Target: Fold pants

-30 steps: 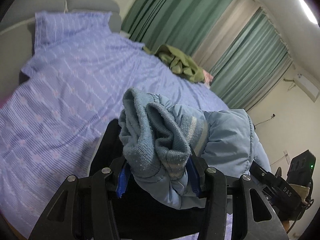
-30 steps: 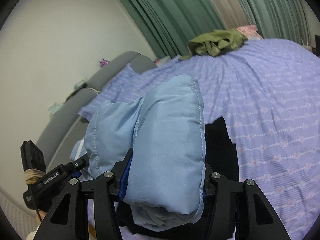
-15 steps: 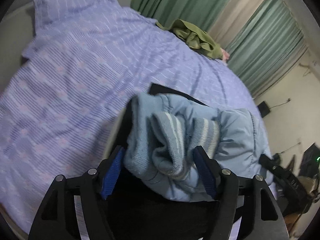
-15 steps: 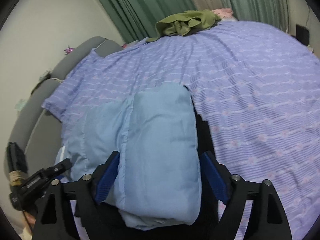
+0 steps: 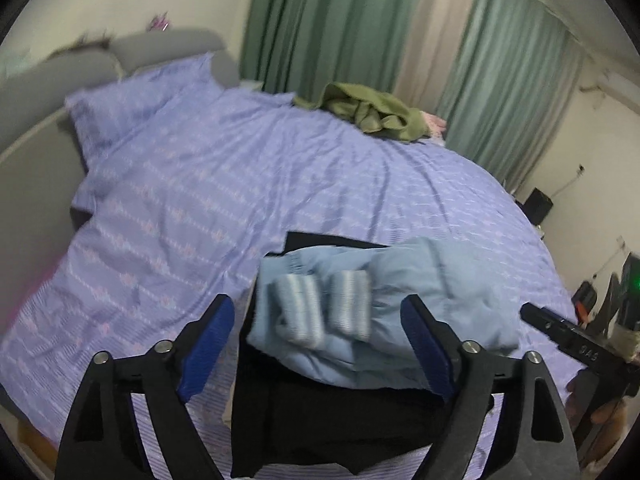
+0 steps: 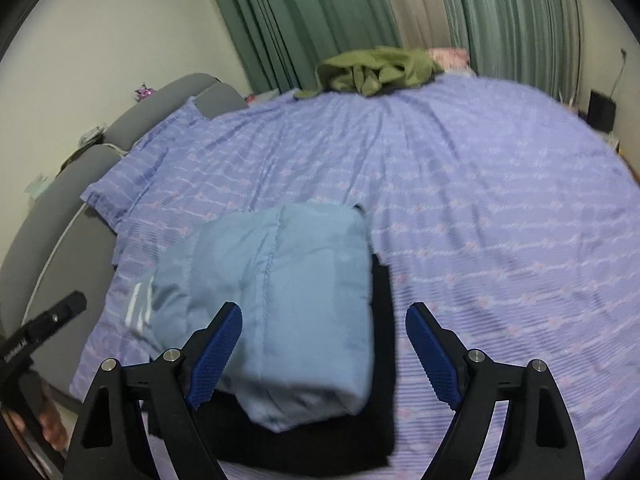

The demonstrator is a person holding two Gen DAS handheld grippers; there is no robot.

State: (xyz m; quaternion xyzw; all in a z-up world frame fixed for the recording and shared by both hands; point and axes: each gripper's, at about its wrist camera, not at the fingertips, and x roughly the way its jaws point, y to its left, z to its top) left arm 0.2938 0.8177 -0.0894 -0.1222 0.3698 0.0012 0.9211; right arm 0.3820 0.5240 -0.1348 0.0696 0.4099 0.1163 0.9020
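Release step: folded pants (image 6: 280,300) rest on a black garment (image 6: 360,440) on the bed (image 6: 500,208); left tongs (image 5: 320,344) and right tongs (image 6: 324,352) gape wide, empty. Next, probably withdraw without snagging.

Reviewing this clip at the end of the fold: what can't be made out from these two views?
- Black garment: mostly covered by the folded blue pants in both views; what it is cannot be told.
- Cuffs: motion-blurred in the left wrist view.
- Bed front edge: cut off by the frame and both open claws, left claw, right claw.
- Green clothing: too small and crumpled to identify.
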